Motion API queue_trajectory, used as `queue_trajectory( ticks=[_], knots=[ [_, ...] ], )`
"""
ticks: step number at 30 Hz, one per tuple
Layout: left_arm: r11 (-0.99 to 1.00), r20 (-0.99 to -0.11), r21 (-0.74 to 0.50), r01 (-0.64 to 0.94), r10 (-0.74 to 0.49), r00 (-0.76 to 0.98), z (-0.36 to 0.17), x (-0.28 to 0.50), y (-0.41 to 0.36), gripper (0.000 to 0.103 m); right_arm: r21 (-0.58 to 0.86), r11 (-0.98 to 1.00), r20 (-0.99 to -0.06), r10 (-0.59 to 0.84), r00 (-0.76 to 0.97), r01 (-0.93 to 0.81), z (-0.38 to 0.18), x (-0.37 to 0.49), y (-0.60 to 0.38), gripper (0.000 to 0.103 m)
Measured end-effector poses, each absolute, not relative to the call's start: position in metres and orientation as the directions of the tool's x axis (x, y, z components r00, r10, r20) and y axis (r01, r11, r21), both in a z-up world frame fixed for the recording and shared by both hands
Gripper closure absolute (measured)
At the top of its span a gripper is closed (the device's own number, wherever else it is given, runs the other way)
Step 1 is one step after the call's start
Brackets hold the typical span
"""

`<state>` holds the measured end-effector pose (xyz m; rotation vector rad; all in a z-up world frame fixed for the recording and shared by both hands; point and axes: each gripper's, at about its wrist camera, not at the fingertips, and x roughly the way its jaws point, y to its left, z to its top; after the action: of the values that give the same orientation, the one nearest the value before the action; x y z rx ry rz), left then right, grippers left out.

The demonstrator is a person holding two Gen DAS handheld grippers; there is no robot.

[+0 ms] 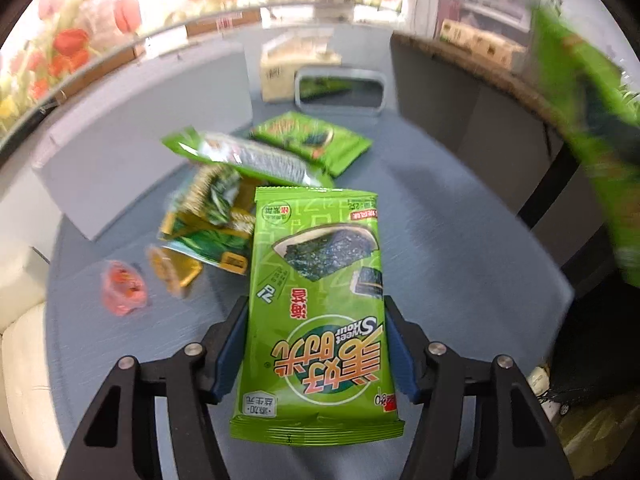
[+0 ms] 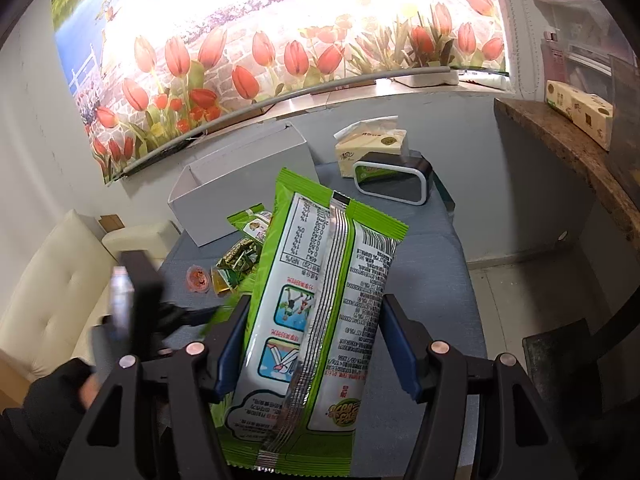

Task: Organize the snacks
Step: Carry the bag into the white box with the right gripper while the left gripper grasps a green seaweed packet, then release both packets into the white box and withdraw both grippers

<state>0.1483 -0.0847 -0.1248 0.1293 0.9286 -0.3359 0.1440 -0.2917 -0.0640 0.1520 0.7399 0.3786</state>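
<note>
Between my left claw point(image 1: 316, 344), gripping a flat green seaweed packet point(image 1: 316, 304) lengthwise, and my right claw point(image 2: 312, 344), gripping a green-and-white snack bag point(image 2: 316, 312), the open white cardboard box point(image 2: 240, 192) sits upper left, nearer my left.

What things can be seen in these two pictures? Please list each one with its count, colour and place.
seaweed packet: 1, green, front side showing, held in left gripper
large snack bag: 1, green and white, back side showing, held in right gripper
loose snack packets: several, green and gold, on the table near the box
jelly cup: 1, pink-red, on the table, left of the packets
white box: 1, open, far left of the table
tissue pack: 1, cream, far end of the table
clock-like device: 1, black and white, in front of the tissues
table: 1, blue-grey
left gripper: black, blue pads
right gripper: black, blue pads
</note>
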Motion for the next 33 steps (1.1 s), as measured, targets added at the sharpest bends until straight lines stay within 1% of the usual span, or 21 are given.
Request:
queue_trajectory(
  ticks=[2, 6, 8, 12, 14, 16, 19, 20, 23, 26, 27, 28, 29, 30, 31, 33],
  knots=[
    [0.946, -0.77, -0.034, 0.322, -0.231, 0.595, -0.1, 0.137, -0.075, 0.036, 0.245, 0.919, -0.629, 0.393, 0.67, -0.309, -0.063, 0.156, -0.283, 0.036],
    [0.978, -0.713, -0.039, 0.207, -0.172, 0.68, -0.05, 0.142, -0.035, 0.036, 0.215, 0.899, -0.623, 0.426, 0.656, -0.381, -0.053, 0.199, -0.253, 0.036],
    [0.991, -0.686, -0.003, 0.136, -0.101, 0.72, -0.029, 0.161, -0.012, 0.035, 0.202, 0.888, -0.61, 0.445, 0.656, -0.414, -0.042, 0.226, -0.23, 0.036],
    [0.999, -0.649, -0.035, 0.005, -0.027, 0.76, 0.003, 0.224, 0.041, 0.035, 0.161, 0.865, -0.598, 0.469, 0.65, -0.475, -0.021, 0.292, -0.17, 0.036],
    [0.998, -0.649, -0.05, -0.039, -0.003, 0.76, 0.004, 0.263, 0.066, 0.035, 0.115, 0.858, -0.607, 0.459, 0.649, -0.5, -0.015, 0.327, -0.136, 0.036],
    [0.996, -0.664, -0.035, -0.081, 0.037, 0.747, -0.002, 0.307, 0.085, 0.035, 0.083, 0.841, -0.625, 0.462, 0.629, -0.535, -0.014, 0.365, -0.105, 0.036],
    [0.992, -0.677, -0.1, -0.074, -0.013, 0.736, -0.015, 0.356, 0.112, 0.035, 0.034, 0.827, -0.646, 0.446, 0.619, -0.561, -0.018, 0.414, -0.074, 0.036],
    [0.991, -0.681, -0.1, -0.087, -0.004, 0.732, -0.02, 0.368, 0.114, 0.035, 0.033, 0.829, -0.653, 0.441, 0.616, -0.559, -0.02, 0.427, -0.068, 0.036],
    [0.996, -0.702, -0.046, -0.083, 0.027, 0.712, -0.035, 0.401, 0.117, 0.034, 0.014, 0.84, -0.678, 0.407, 0.612, -0.543, -0.03, 0.47, -0.048, 0.036],
    [0.997, -0.725, -0.027, -0.073, 0.03, 0.689, -0.049, 0.422, 0.119, 0.03, -0.035, 0.854, -0.712, 0.344, 0.613, -0.52, -0.046, 0.498, -0.035, 0.035],
    [0.997, -0.727, -0.024, -0.067, 0.028, 0.686, -0.053, 0.428, 0.121, 0.03, -0.037, 0.854, -0.713, 0.342, 0.612, -0.52, -0.051, 0.503, -0.035, 0.032],
    [0.998, -0.73, -0.026, -0.061, 0.023, 0.683, -0.056, 0.432, 0.122, 0.029, -0.021, 0.856, -0.714, 0.349, 0.607, -0.517, -0.055, 0.507, -0.035, 0.026],
    [0.998, -0.73, -0.019, -0.062, 0.028, 0.683, -0.059, 0.434, 0.123, 0.022, -0.008, 0.86, -0.711, 0.354, 0.607, -0.511, -0.057, 0.51, -0.034, 0.021],
    [0.998, -0.728, -0.019, -0.067, 0.032, 0.685, -0.062, 0.435, 0.126, 0.008, -0.003, 0.862, -0.705, 0.358, 0.613, -0.506, -0.058, 0.512, -0.035, 0.009],
    [0.998, -0.726, -0.022, -0.067, 0.03, 0.687, -0.064, 0.435, 0.127, 0.0, -0.004, 0.865, -0.686, 0.362, 0.631, -0.501, -0.059, 0.511, -0.036, 0.0],
    [0.998, -0.728, -0.018, -0.062, 0.03, 0.685, -0.069, 0.433, 0.129, 0.0, -0.033, 0.87, -0.673, 0.344, 0.654, -0.491, -0.061, 0.509, -0.037, 0.0]
  ],
)
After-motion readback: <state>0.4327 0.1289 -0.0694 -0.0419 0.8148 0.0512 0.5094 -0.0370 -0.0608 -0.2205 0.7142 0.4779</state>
